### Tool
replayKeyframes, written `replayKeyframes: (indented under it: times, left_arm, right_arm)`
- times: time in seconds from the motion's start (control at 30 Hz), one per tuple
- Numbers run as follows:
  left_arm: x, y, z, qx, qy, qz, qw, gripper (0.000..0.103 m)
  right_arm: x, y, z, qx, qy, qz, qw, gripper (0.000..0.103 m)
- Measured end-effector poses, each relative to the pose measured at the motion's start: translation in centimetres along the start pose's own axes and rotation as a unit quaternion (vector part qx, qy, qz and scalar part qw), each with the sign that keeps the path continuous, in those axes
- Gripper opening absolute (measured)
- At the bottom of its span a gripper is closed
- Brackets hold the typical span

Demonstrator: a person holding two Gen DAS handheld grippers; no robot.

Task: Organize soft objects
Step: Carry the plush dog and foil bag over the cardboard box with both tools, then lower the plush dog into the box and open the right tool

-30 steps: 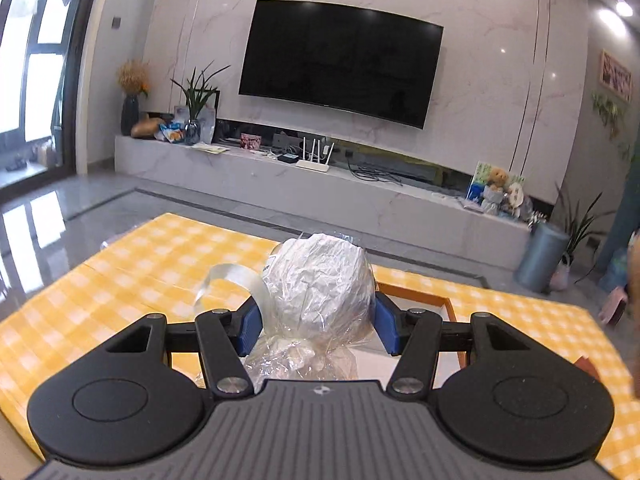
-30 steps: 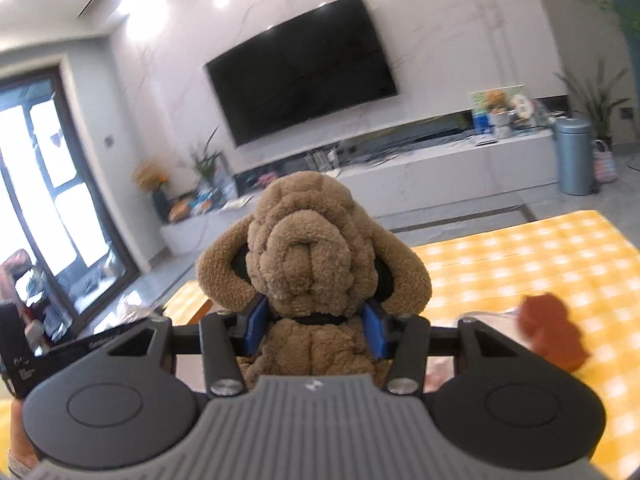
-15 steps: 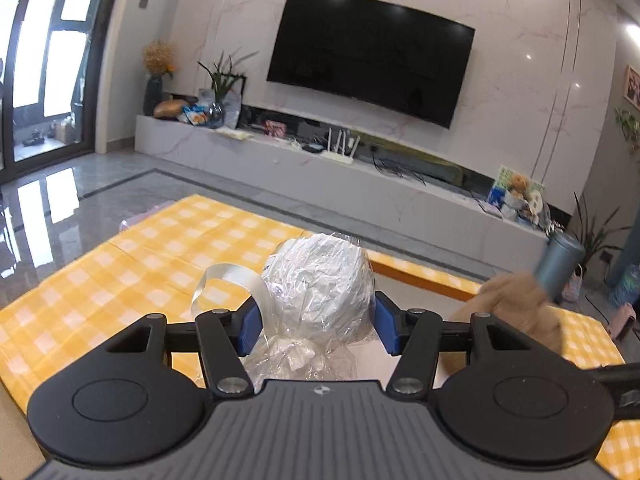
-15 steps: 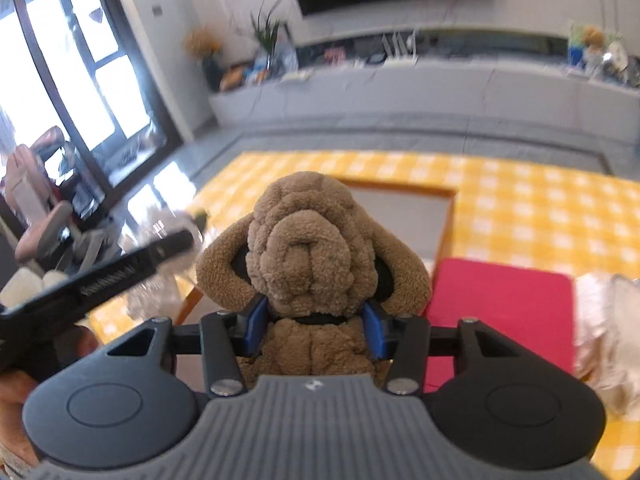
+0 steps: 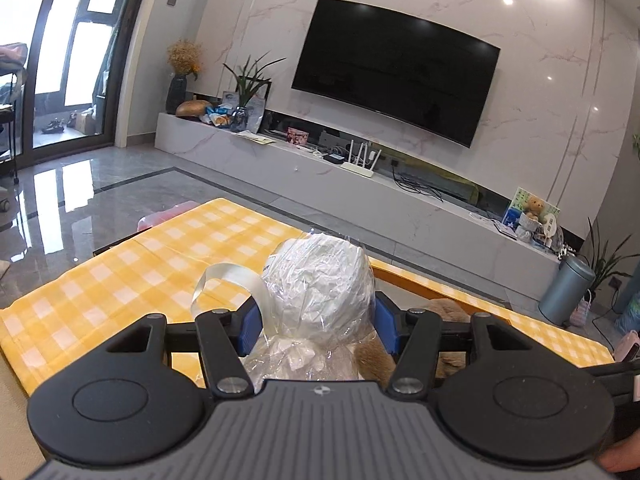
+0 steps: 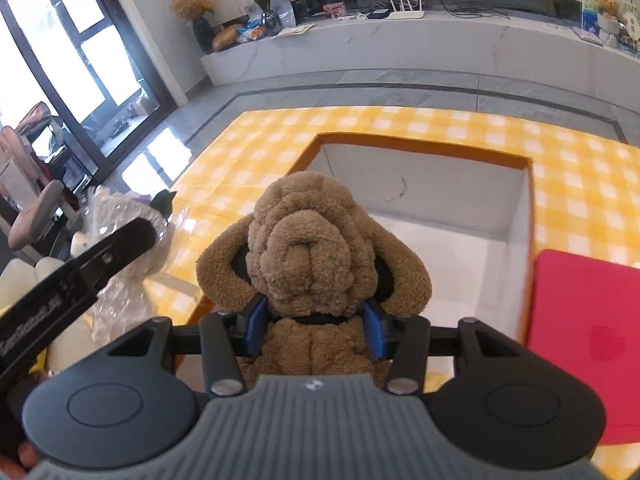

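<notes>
Yellow checked table (image 6: 420, 120), seen from both wrist views, bearing everything else. Open box (image 6: 420, 146) with orange rim and pale inside, set mid-table, most likely the bin meant for the soft things. Red pad (image 6: 580, 320) just beside the box's right wall, lying flat. Brown plush dog (image 6: 312, 240) hanging over the near end of the box, upright, face toward the camera, pinched at the neck by the right gripper (image 6: 314, 326); blue pads (image 6: 252, 322) pressed into the fur on both sides, a narrow grip point likely chosen so that head and ears stay free. Judged step: lowering the dog into the box. Wrapped white toy (image 5: 320, 284), in crinkled clear film with a ribbon loop, held off the table at the box's left side, squeezed at its lower part between the closed-in fingers of the left gripper (image 5: 318, 328); probably kept aside until the box is free. Film slippery and soft, so some slip to be expected. Dog fur partly visible behind the toy in the left view.
</notes>
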State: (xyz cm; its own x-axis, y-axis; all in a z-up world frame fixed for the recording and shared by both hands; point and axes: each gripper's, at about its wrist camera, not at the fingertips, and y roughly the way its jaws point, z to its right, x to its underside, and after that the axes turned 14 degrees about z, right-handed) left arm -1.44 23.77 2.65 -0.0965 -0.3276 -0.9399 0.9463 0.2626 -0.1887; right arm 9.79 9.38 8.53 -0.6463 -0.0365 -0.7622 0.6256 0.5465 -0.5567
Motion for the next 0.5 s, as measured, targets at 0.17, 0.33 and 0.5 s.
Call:
replayKeyframes:
  times: [0.17,0.33,0.5]
  left_arm:
    - [0.0,0.3,-0.9,-0.003,-0.015,-0.004,0.9999,0.065]
    - [0.1,0.3,-0.6,0.011,-0.011,-0.005,0.9999,0.065]
    - [0.4,0.7,-0.9,0.012,-0.016,-0.012,0.9997,0.065]
  right_arm:
    - [0.9,2.9,-0.5,-0.025,0.044,-0.057,0.997,0.050]
    - [2.1,6.0,-0.5,-0.024,0.089,-0.107,0.990,0.050]
    - [2.8,7.9,-0.3,-0.016,0.127,-0.129,0.983,0.050]
